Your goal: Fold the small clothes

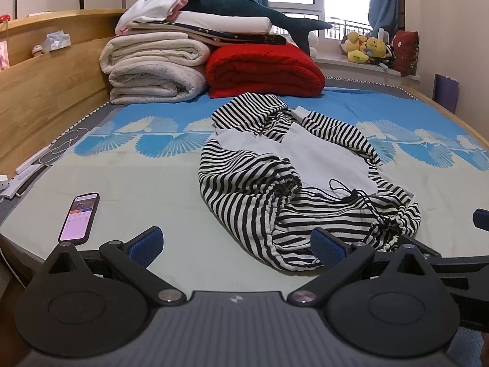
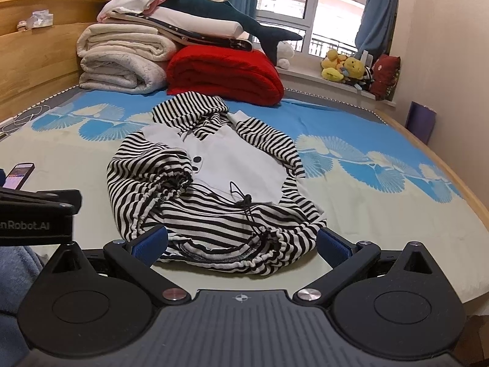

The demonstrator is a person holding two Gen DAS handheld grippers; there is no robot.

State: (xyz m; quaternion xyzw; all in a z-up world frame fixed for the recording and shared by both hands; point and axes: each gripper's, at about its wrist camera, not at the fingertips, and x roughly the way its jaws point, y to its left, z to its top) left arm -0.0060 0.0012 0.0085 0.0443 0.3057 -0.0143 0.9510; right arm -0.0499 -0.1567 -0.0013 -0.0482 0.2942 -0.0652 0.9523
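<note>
Low in both frames, the grippers stood spread wide and empty.
The right gripper [image 2: 241, 243] straddled the hem of the striped hooded top [image 2: 214, 183], lying crumpled mid-frame on the bed [image 2: 366, 214]; the left gripper [image 1: 237, 246] sat beside it, its right finger at the fabric's edge, phone [image 1: 80, 217] at lower left.

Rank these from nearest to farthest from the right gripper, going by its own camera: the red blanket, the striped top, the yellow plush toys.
1. Striped top: just ahead of the right gripper, between its open jaws.
2. Red blanket: mid-bed, beyond the top.
3. Yellow plush toys: on the windowsill, far right.
</note>
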